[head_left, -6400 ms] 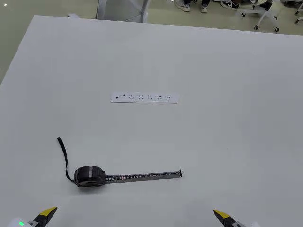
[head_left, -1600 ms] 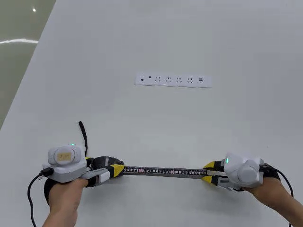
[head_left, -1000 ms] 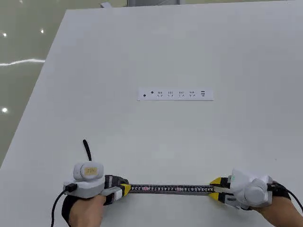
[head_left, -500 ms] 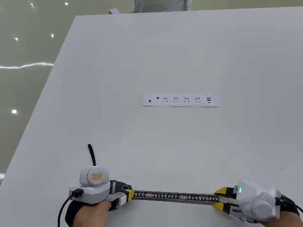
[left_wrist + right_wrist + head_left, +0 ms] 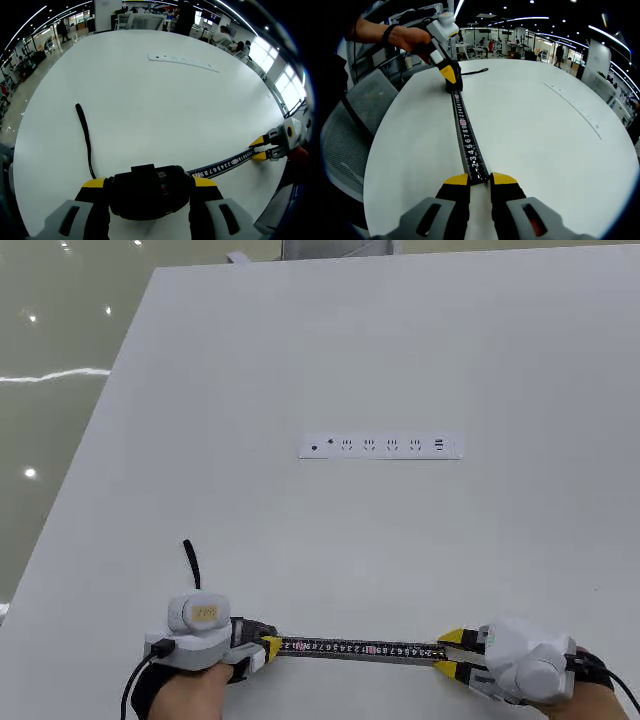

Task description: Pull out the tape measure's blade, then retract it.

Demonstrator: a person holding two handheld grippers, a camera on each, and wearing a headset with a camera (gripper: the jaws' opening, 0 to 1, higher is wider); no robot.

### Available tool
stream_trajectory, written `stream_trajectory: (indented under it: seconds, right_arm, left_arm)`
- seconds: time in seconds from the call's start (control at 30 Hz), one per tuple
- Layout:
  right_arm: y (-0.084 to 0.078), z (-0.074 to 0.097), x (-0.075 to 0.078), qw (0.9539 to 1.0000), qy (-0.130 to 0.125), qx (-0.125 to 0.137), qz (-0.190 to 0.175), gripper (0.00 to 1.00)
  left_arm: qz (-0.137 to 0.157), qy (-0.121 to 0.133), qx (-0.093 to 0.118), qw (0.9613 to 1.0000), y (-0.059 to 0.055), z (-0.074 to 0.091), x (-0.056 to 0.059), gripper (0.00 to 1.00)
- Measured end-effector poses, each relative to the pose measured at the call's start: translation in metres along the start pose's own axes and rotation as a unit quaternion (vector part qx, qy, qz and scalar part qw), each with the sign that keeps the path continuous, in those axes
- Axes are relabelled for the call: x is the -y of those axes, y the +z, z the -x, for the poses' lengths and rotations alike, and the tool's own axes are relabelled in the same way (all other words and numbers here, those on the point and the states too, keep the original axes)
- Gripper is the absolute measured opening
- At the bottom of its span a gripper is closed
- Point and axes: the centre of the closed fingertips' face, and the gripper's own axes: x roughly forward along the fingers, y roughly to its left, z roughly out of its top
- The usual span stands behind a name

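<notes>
My left tool (image 5: 150, 182) clamps the tape measure case (image 5: 150, 200); my right tool (image 5: 479, 179) pinches the blade (image 5: 465, 135) tip, well apart from the case. Pull-out looks done, retraction left.

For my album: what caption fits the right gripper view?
Right tongs pinch the end of the blade, stretched across the white table to the left tongs holding the tape measure.

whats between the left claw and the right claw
The tape measure's blade, pulled out along the table, runs from the case in the left claw to its tip in the right claw; the head view shows it.
</notes>
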Motion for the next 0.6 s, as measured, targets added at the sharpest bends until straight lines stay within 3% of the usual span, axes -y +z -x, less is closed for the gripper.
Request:
stream_trajectory:
  seconds: [0.6]
  right_arm:
    - [0.016,-0.013,-0.004,0.9999,0.002,0.008,0.013,0.14]
  left_arm:
    - [0.003,-0.002,0.001,1.0000,0.000,-0.001,0.002,0.61]
